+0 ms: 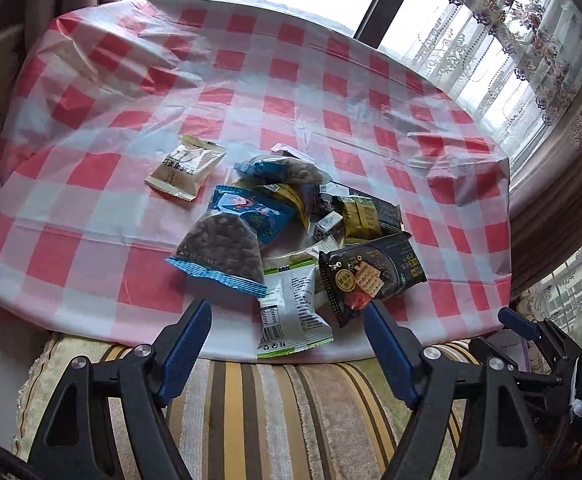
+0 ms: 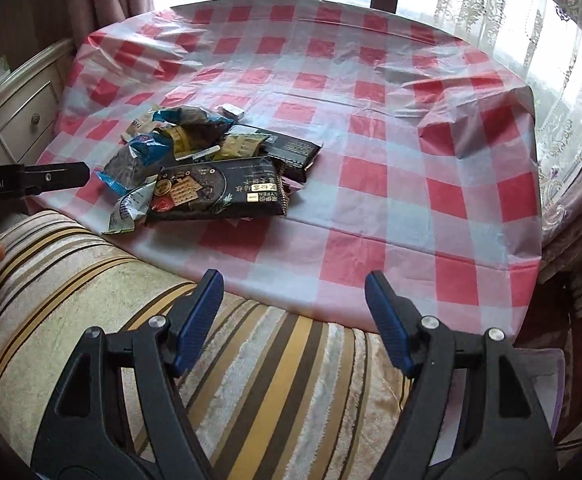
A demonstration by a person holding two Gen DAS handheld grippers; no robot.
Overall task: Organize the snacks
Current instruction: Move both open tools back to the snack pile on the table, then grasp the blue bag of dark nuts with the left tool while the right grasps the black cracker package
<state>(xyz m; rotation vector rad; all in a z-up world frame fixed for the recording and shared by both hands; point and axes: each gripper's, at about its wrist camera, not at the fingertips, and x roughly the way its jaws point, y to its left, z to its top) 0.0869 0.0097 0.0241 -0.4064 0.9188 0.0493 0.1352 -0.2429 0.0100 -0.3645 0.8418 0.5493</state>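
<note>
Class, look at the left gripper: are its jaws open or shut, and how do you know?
Open. The left gripper has its blue pads spread wide apart, with nothing between them, short of the snack pile.

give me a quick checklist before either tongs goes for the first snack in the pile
1. Left tongs open: ok, jaws wide apart, nothing between them.
2. Right tongs open: ok, jaws wide apart, empty.
3. Pile in front of the left tongs: ok, the white packet lies just ahead of its fingertips.
4. Easy first pick: ok, the beige packet lies alone, apart from the pile.
5. Free cloth for sorting: ok, the half to the right of the pile is bare.
6. Packets underneath the pile: cannot tell, overlaps hide them.
</note>
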